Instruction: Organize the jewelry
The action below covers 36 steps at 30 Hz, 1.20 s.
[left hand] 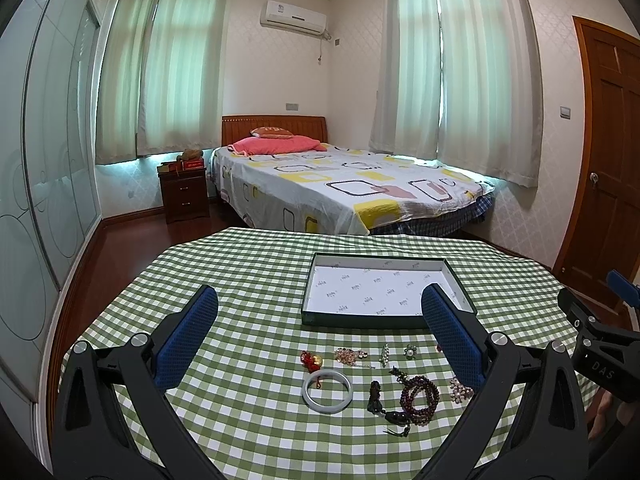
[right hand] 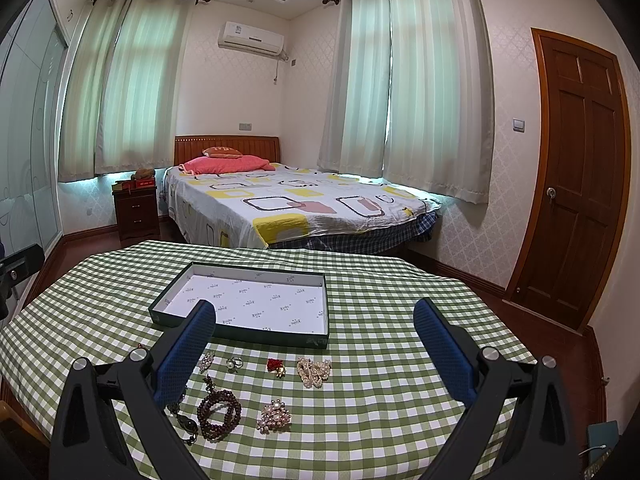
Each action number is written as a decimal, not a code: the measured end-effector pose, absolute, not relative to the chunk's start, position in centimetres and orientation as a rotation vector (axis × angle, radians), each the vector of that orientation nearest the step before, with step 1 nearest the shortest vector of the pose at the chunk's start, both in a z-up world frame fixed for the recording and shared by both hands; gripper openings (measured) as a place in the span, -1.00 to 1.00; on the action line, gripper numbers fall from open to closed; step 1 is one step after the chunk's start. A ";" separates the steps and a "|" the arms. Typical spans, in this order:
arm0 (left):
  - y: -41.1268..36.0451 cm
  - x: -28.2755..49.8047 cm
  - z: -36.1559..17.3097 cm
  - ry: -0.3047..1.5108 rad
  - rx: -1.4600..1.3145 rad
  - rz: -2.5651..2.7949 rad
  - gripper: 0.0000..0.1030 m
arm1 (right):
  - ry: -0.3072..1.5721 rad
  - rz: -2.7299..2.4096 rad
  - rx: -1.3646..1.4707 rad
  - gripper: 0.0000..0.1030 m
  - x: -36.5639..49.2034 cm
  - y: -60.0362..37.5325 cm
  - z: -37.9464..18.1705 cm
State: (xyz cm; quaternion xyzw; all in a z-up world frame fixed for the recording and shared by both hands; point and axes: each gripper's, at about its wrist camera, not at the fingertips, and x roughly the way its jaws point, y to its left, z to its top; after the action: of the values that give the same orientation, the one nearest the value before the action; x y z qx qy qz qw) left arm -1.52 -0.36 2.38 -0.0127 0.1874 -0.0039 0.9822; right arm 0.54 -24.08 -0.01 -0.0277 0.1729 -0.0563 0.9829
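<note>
A shallow dark-green box with a white lining [left hand: 376, 286] [right hand: 256, 300] sits open on the green checked table. In front of it lie loose jewelry pieces: a pale jade bangle [left hand: 327, 391], a red-and-gold charm [left hand: 311, 360], a dark bead bracelet [left hand: 420, 396] [right hand: 219, 414], a pearl brooch [right hand: 274, 416], a pearl strand [right hand: 313, 371], a small red charm [right hand: 275, 366] and a ring [right hand: 234, 364]. My left gripper [left hand: 320, 320] is open and empty above the pieces. My right gripper [right hand: 316, 328] is open and empty above the right-hand pieces.
The table [left hand: 248, 280] has a green checked cloth and ends just beyond the box. Behind it stand a bed [left hand: 344, 188], a dark nightstand [left hand: 184, 192] and a wooden door [right hand: 580, 176] at right. The right gripper's body shows at the left wrist view's right edge [left hand: 600, 344].
</note>
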 end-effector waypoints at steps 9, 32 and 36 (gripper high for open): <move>-0.4 -1.5 2.3 0.377 -0.026 -0.008 0.92 | 0.347 -0.114 -0.056 0.88 0.5 -24.0 0.1; -0.7 -1.4 1.5 0.380 -0.020 -0.027 0.92 | 0.350 -0.104 -0.055 0.88 0.5 -23.9 -0.1; -0.6 -0.9 0.8 0.379 -0.013 -0.032 0.92 | 0.352 -0.091 -0.051 0.88 0.8 -24.2 -0.5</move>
State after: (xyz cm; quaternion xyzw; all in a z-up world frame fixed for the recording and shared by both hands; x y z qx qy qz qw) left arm -0.92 -0.64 0.84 -0.0067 0.1883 -0.0160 0.9820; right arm 0.76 -24.17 -0.48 -0.0256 0.1748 -0.0452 0.9832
